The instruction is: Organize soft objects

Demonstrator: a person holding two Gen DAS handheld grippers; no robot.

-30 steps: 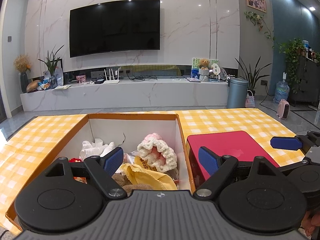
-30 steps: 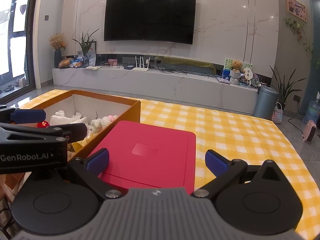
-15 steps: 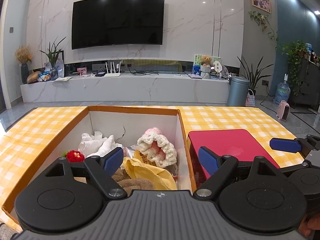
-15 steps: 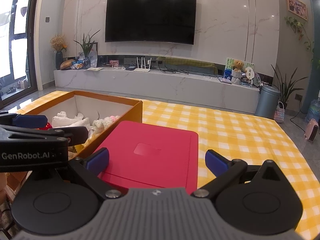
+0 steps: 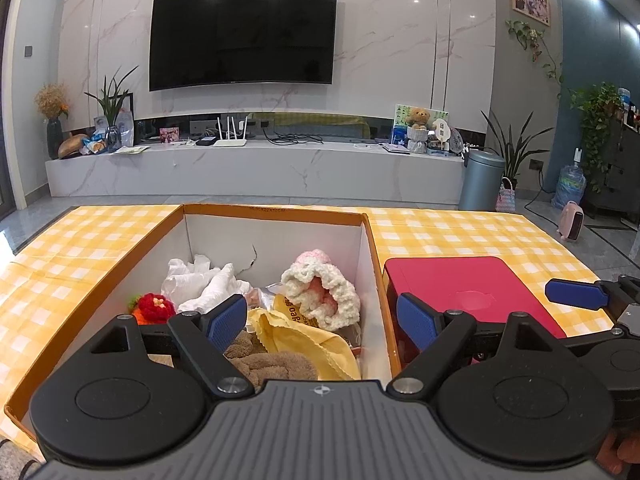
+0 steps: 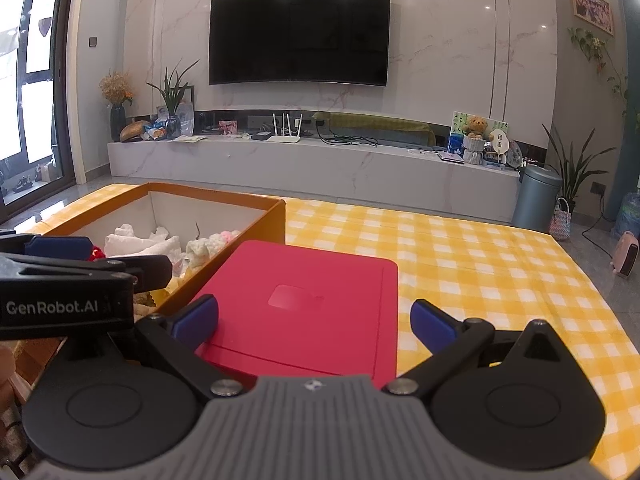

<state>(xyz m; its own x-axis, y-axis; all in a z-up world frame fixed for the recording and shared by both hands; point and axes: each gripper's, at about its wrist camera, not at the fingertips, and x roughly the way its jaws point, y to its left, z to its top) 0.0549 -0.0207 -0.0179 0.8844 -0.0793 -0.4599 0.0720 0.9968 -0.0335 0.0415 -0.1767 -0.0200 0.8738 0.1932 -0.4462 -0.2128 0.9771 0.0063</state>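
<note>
Both tools gape empty; only left cam shows yellow cloth (image 5: 304, 336) in box (image 5: 276, 212).

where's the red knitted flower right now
In the left wrist view the red knitted flower lies inside the cardboard box, at its left side, just left of the white cloth.

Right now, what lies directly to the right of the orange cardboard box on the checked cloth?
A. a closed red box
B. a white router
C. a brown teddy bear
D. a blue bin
A: the closed red box sits right beside the wall of the orange cardboard box on the checked cloth.
</note>
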